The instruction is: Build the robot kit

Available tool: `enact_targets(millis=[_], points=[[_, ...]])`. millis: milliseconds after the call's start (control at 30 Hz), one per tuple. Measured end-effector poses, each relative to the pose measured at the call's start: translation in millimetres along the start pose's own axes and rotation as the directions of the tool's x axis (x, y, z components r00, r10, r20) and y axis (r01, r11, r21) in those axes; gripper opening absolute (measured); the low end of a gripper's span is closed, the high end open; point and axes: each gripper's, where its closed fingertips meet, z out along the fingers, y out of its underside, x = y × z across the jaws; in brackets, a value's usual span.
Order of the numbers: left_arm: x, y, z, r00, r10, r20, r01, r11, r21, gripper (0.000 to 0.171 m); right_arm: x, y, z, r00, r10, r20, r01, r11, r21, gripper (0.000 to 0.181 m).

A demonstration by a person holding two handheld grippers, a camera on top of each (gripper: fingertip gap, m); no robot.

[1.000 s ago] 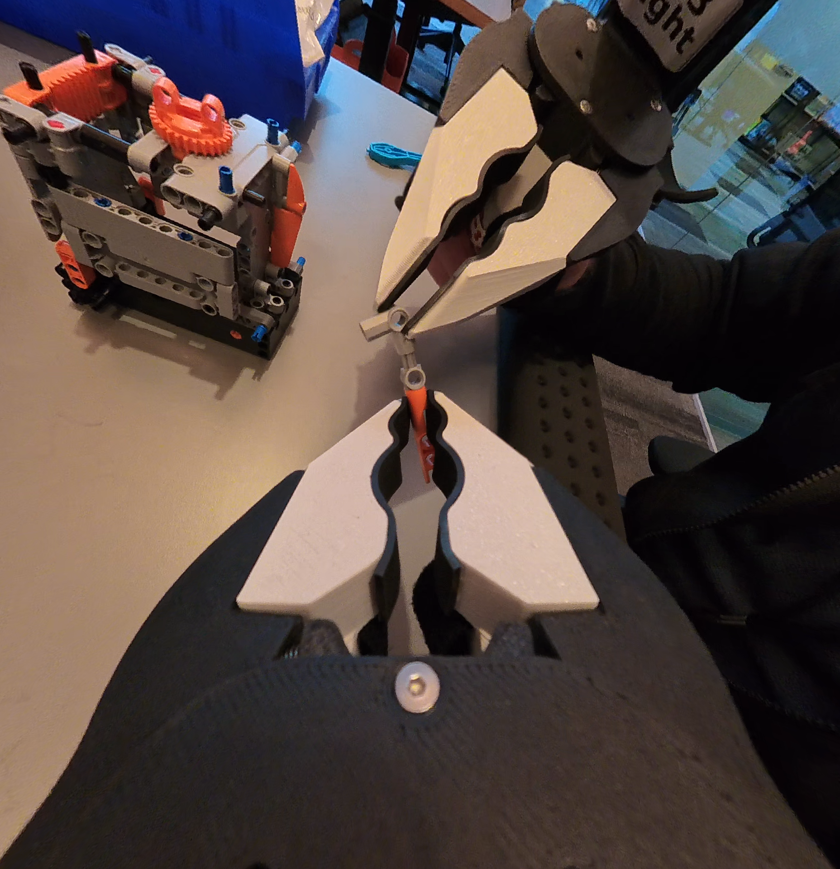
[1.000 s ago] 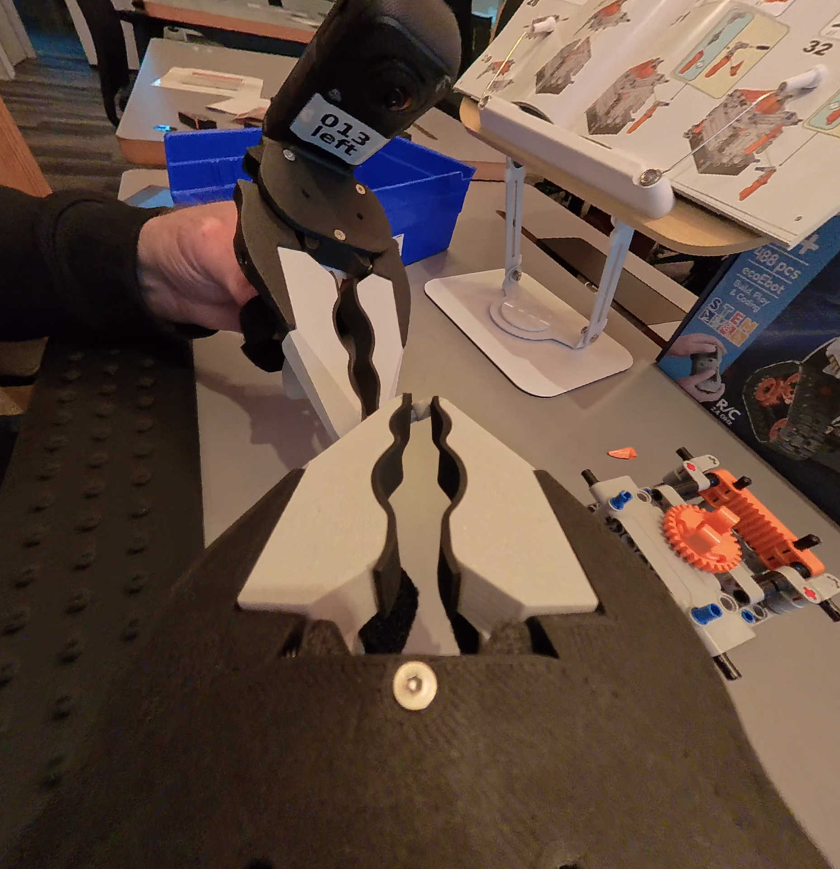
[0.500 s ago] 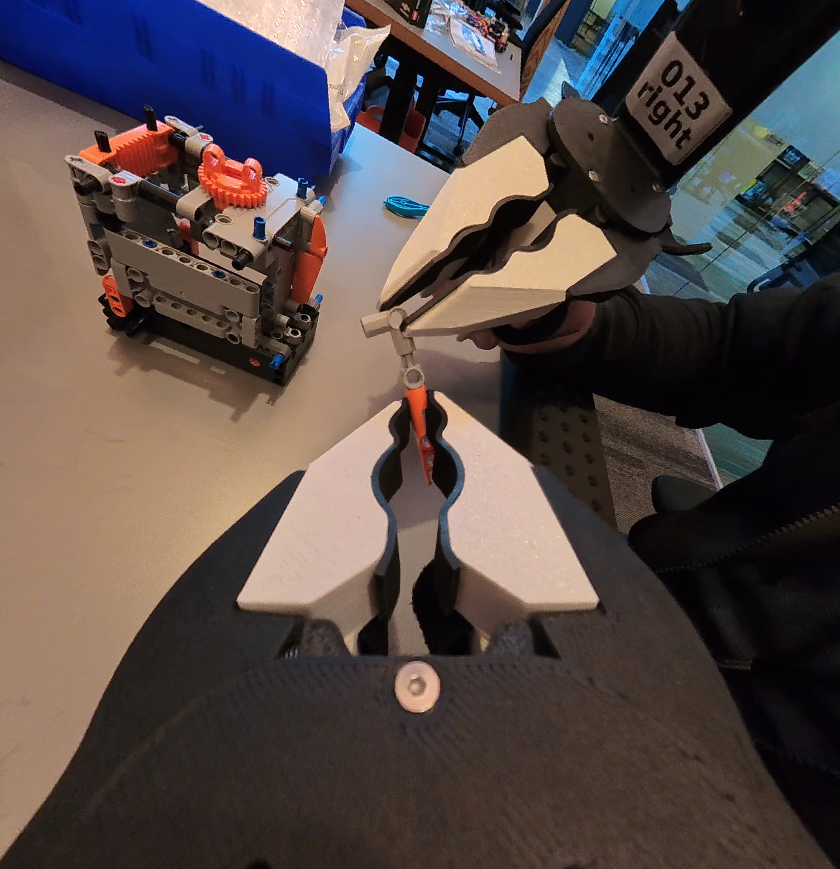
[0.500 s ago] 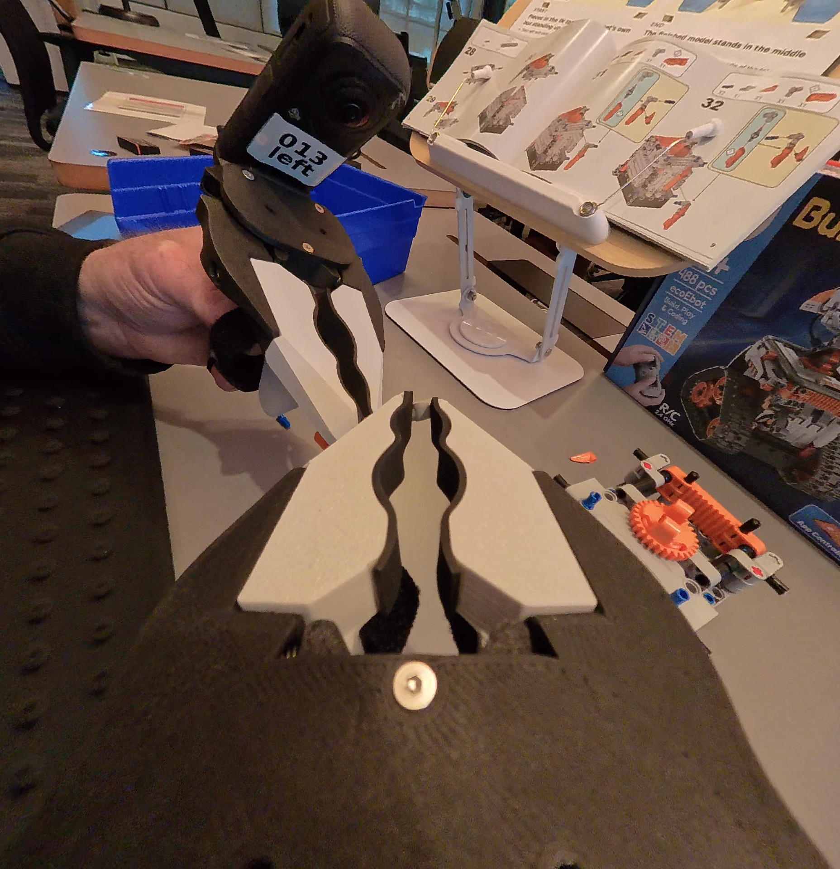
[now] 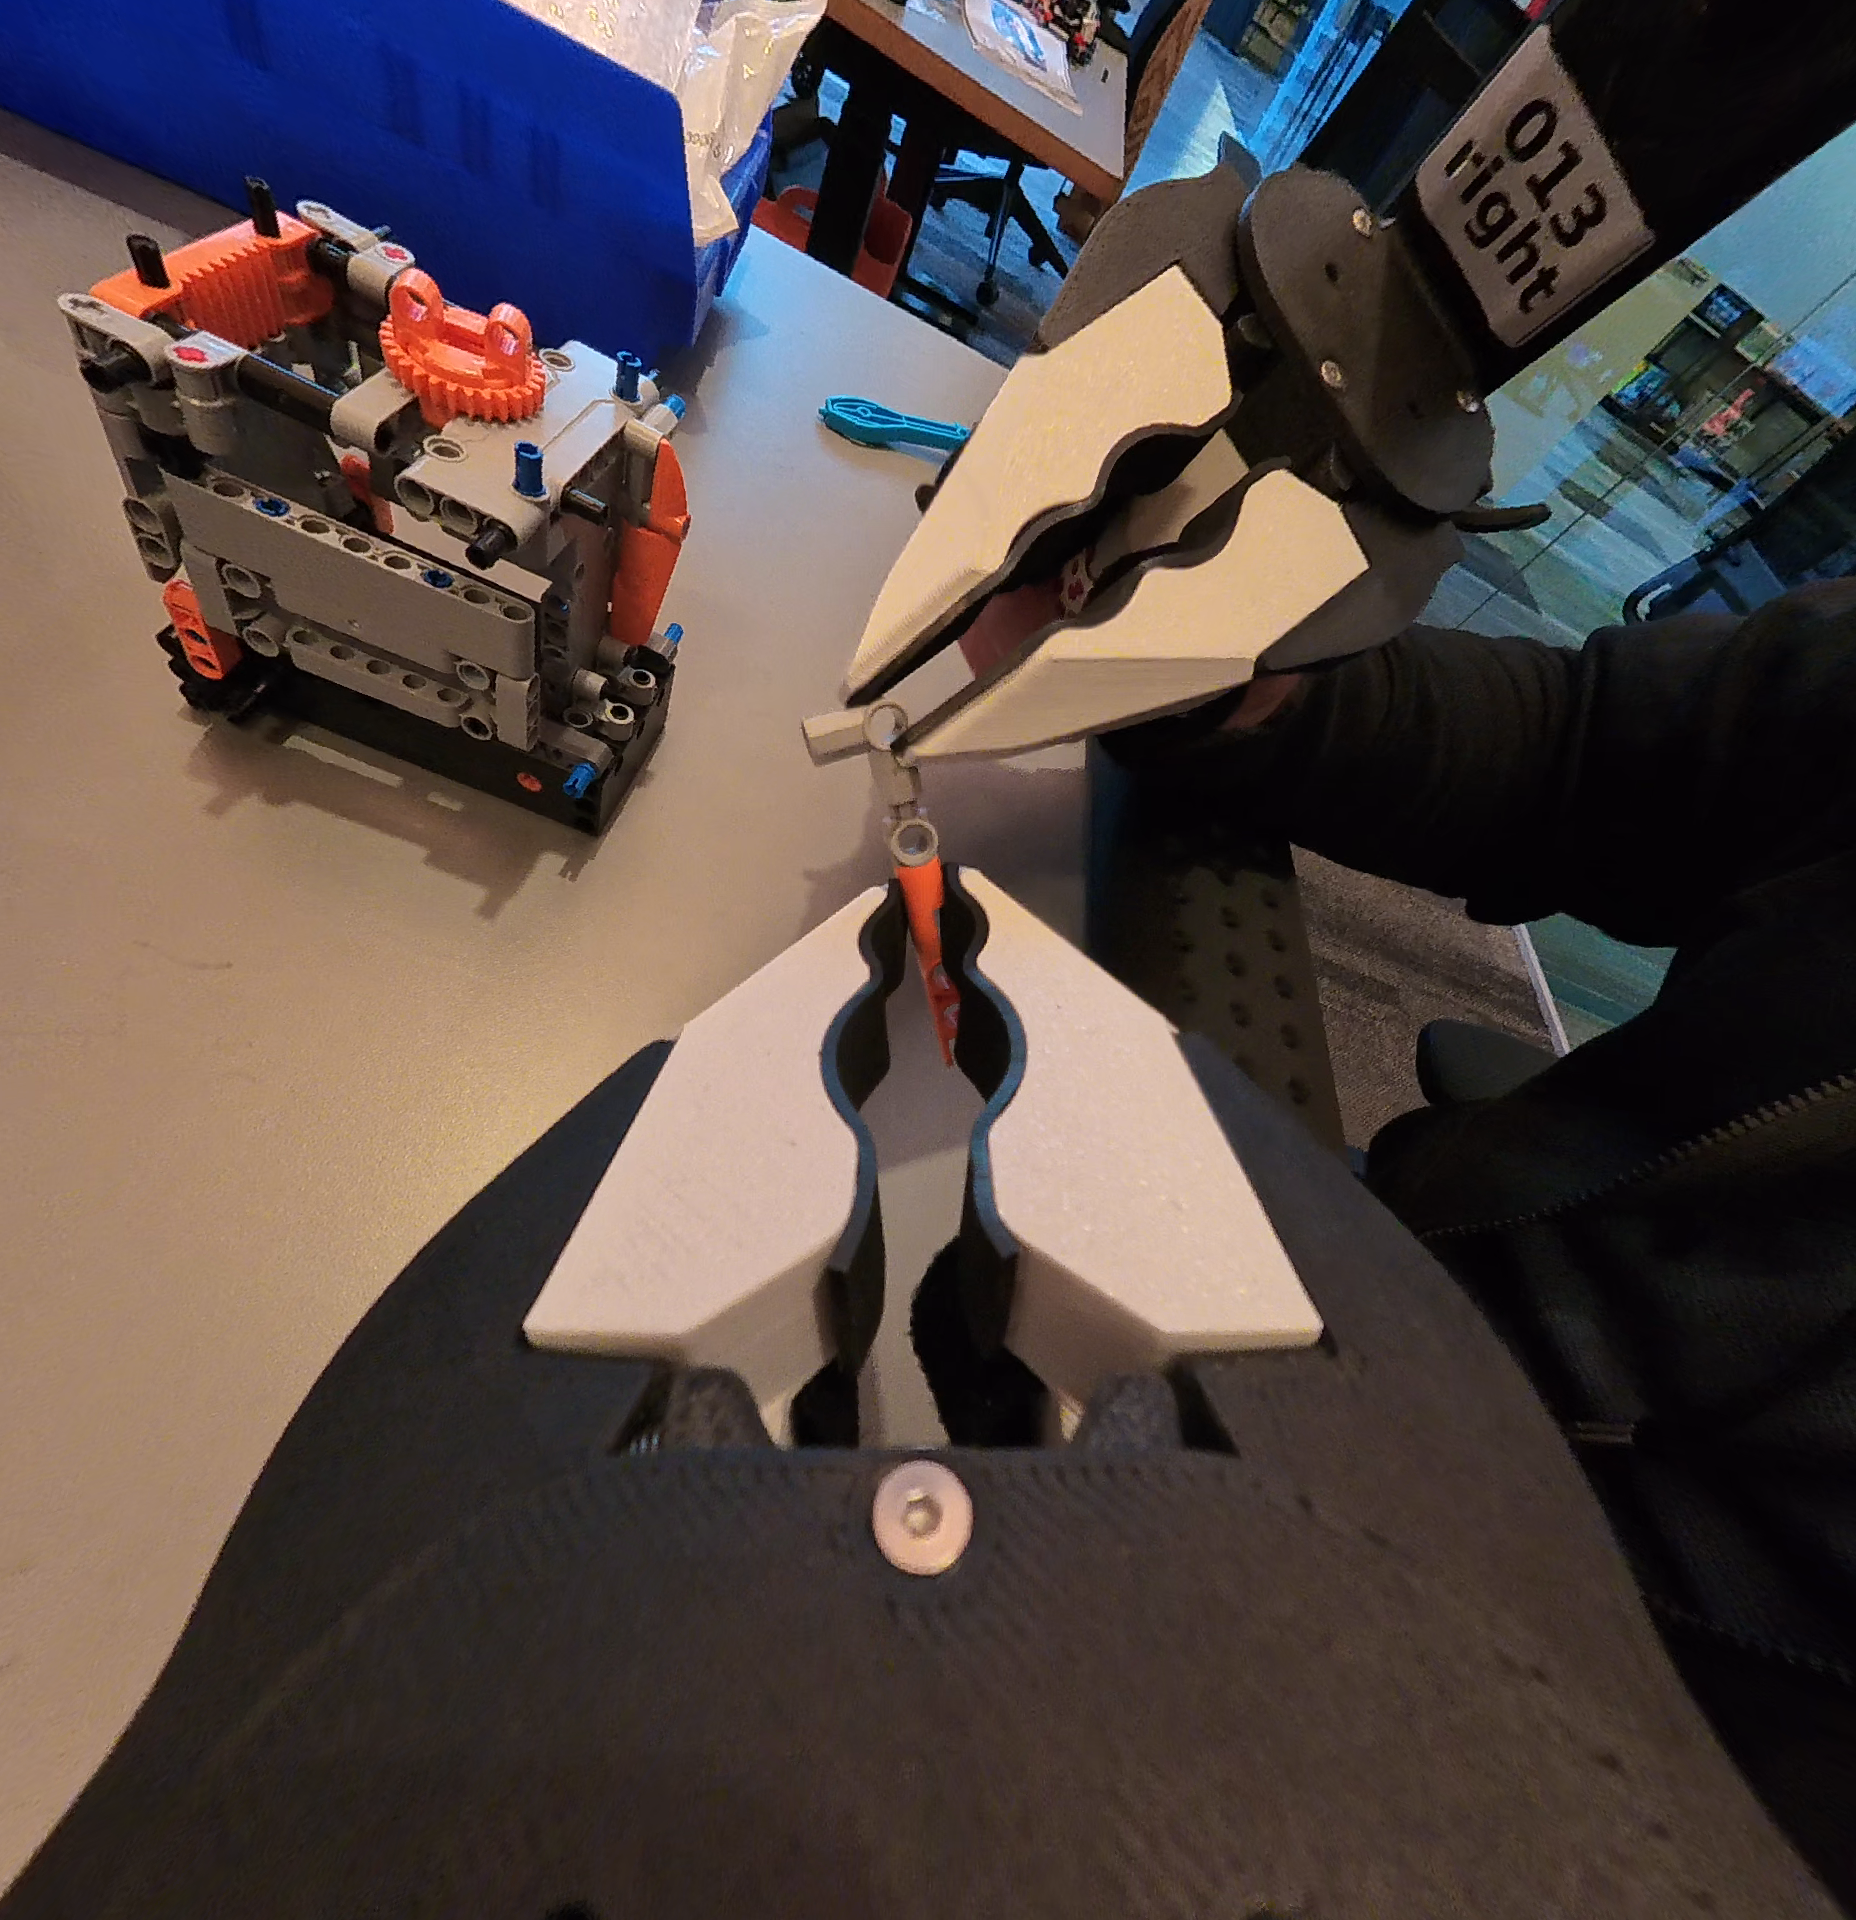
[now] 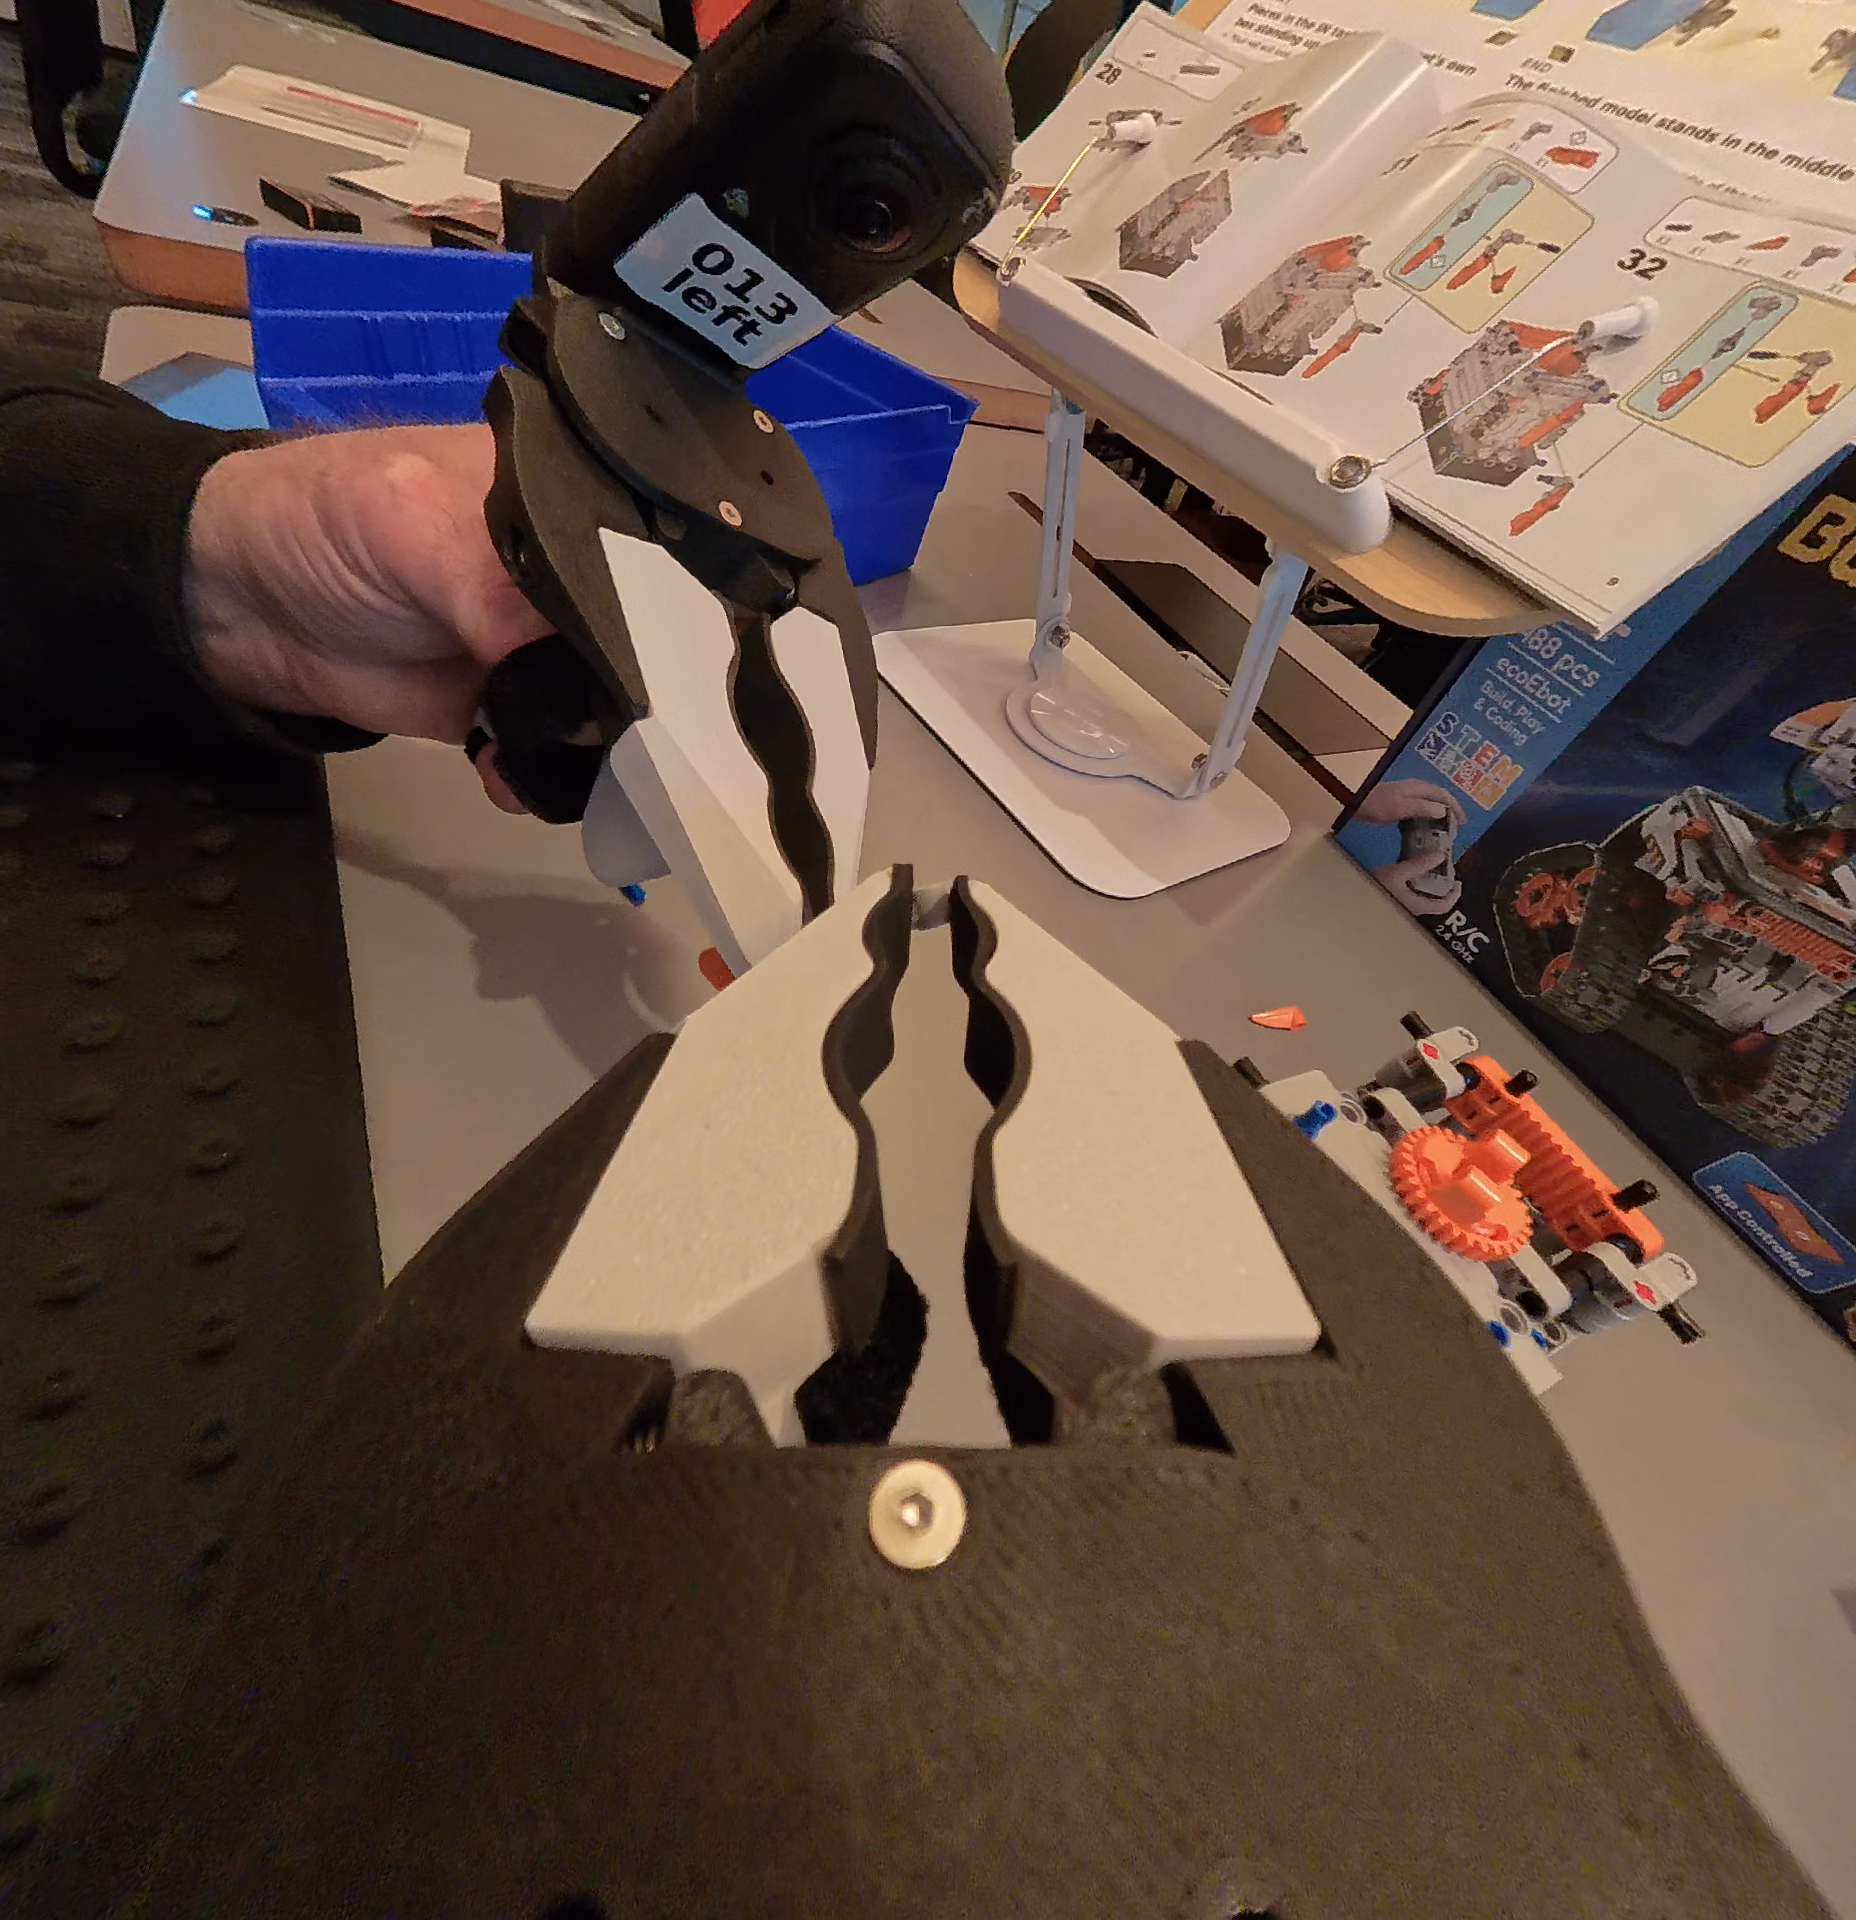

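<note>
On the left of the left wrist view, a partly built brick model (image 5: 384,520) of grey beams, orange panels and an orange gear stood on the grey desk (image 5: 228,1039), with a blue bin (image 5: 384,114) behind it. Right of the model and farther back, a small teal tool (image 5: 888,424) lay flat on the desk. At centre, the left claw (image 5: 922,904) was pressed together on a thin orange piece (image 5: 929,956), which ran back between its tips. A small grey linkage (image 5: 896,784) joined the front end of that orange piece to a grey connector (image 5: 851,732). The right claw (image 5: 882,717), coming in from the upper right, pinched that connector at its very tips, so the two claws held opposite ends of one small assembly just above the desk edge. A dark sleeve (image 5: 1526,748) filled the right side.

In the right wrist view, a hand (image 6: 352,592) at left gripped the left claw (image 6: 789,925), which pointed down just beside the right claw (image 6: 929,894); only a sliver of the grey connector (image 6: 932,906) showed between the right claw's tips. Right of them stood a white stand (image 6: 1090,769) carrying an open instruction booklet (image 6: 1475,260). A tiny orange piece (image 6: 1279,1019) lay on the desk, the brick model (image 6: 1475,1195) sat beyond it, and a printed blue box (image 6: 1682,883) stood at far right.
</note>
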Motion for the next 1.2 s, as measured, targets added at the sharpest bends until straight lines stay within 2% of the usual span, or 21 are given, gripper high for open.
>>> enact_targets(millis=[767, 933, 1000, 1100, 1200], points=[[-10, 15, 7, 0.998, 0.016, 0.059, -0.012, 0.997, -0.071, 0.002, -9, 15, 8, 0.994, -0.105, 0.005, 0.105, 0.99, -0.096, 0.006], [-16, 10, 7, 0.988, 0.09, 0.128, -0.083, 0.995, -0.058, 0.004, -2, 11, 7, 0.999, -0.049, -0.003, 0.049, 0.997, -0.066, 0.007], [-17, 2, 3, 0.986, 0.091, 0.142, -0.089, 0.996, -0.021, 0.004, 2, 5, 4, 1.0, 0.007, -0.004, -0.007, 1.0, -0.03, 0.014], [-21, -1, -1, 0.97, 0.139, 0.199, -0.137, 0.99, -0.024, 0.004, 13, 2, 0, 0.995, 0.096, -0.019, -0.096, 0.995, 0.005, 0.022], [-27, -6, -4, 0.941, 0.19, 0.28, -0.19, 0.981, -0.029, 0.004, 17, 2, 1, 0.977, 0.211, 0.027, -0.211, 0.977, 0.013, 0.026]])
